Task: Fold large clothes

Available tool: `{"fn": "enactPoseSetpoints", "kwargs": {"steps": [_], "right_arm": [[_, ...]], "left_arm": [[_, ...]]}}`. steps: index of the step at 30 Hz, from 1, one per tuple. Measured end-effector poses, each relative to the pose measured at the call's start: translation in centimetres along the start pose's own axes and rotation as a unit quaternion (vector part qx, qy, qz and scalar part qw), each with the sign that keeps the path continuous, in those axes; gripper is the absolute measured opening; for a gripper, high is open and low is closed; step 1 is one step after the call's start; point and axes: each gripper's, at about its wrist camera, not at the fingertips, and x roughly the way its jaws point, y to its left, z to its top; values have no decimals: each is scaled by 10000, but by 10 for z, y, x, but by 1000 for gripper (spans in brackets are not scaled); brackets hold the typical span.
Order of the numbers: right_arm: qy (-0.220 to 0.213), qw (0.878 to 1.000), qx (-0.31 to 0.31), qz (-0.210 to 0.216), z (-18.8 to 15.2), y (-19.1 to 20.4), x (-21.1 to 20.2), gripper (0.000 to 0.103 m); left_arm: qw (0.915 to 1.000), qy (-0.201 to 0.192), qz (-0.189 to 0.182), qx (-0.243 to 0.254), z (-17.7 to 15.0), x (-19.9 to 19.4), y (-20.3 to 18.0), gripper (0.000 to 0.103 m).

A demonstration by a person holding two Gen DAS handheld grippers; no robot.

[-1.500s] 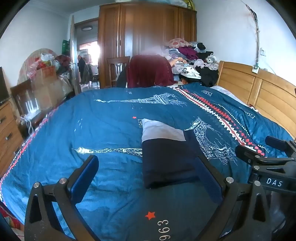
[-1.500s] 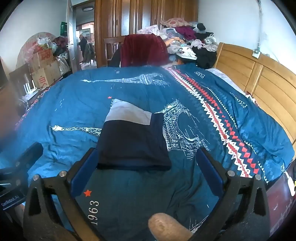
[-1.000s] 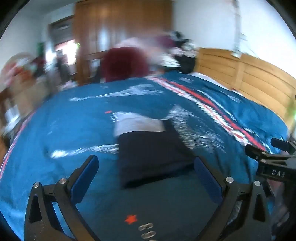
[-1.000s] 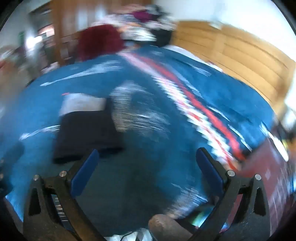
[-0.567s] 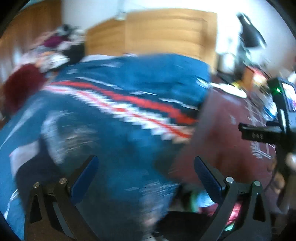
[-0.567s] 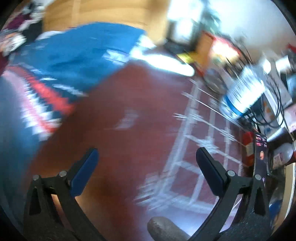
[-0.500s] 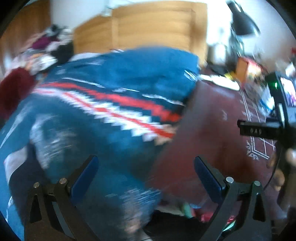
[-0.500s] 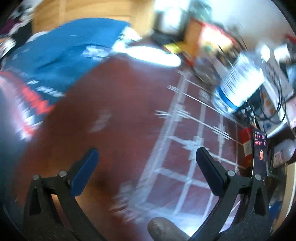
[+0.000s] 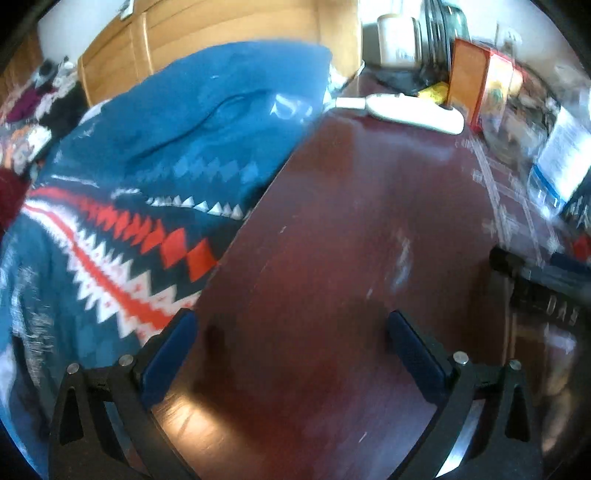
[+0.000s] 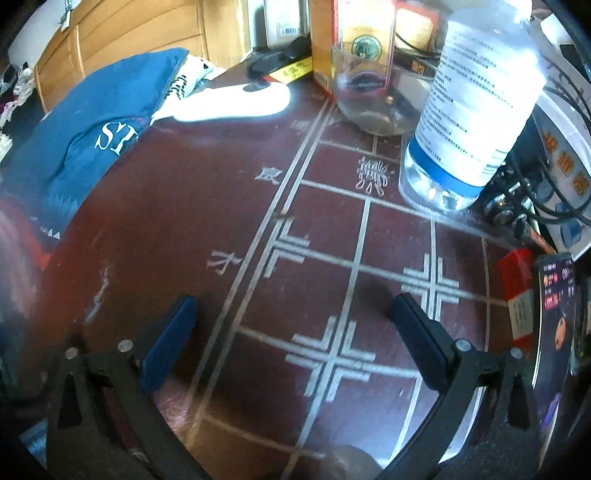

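Left hand-held gripper (image 9: 290, 347): spread wide, nothing between its blue pads, hanging over the dark red worktop (image 9: 351, 240).
Right hand-held gripper (image 10: 293, 326): spread wide too, empty, over the inlaid grid lines of the same worktop.
What just changed: both have swung right, away from the bed; a second ago they faced the dark folded garment lying flat on the quilt, and now they face the worktop.
Meaning for the task: that garment looks finished and released, and this reads as a parking move or a pause before the next piece.
Folded garment: out of both views; probably lying on the bed beyond the left edge of the frame.
Around, left view: blue patterned quilt (image 9: 147, 155) from 9 to 11 o'clock, wooden headboard (image 9: 207, 33) at 12.
Around, right view: water bottle (image 10: 476, 103) at 1 o'clock, glass jar (image 10: 369, 92) at 12, white handset-like object (image 10: 236, 99) at 11.
Hard to make out: the left view is motion-smeared, and its clutter at 2 o'clock cannot be identified.
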Motion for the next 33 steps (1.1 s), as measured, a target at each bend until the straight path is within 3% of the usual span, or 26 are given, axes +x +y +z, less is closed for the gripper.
{"fn": "enactPoseSetpoints", "kwargs": {"steps": [4, 9, 33], "right_arm": [[-180, 9998, -58, 52, 1, -3, 5, 103], [-187, 9998, 64, -47, 2, -7, 5, 103], [-177, 9998, 104, -88, 0, -8, 4, 103]], "left_arm": [[9994, 94, -265, -194, 11, 5, -6, 103], [9992, -180, -179, -302, 12, 4, -16, 103], [9990, -161, -93, -410, 14, 4, -17, 103]]}}
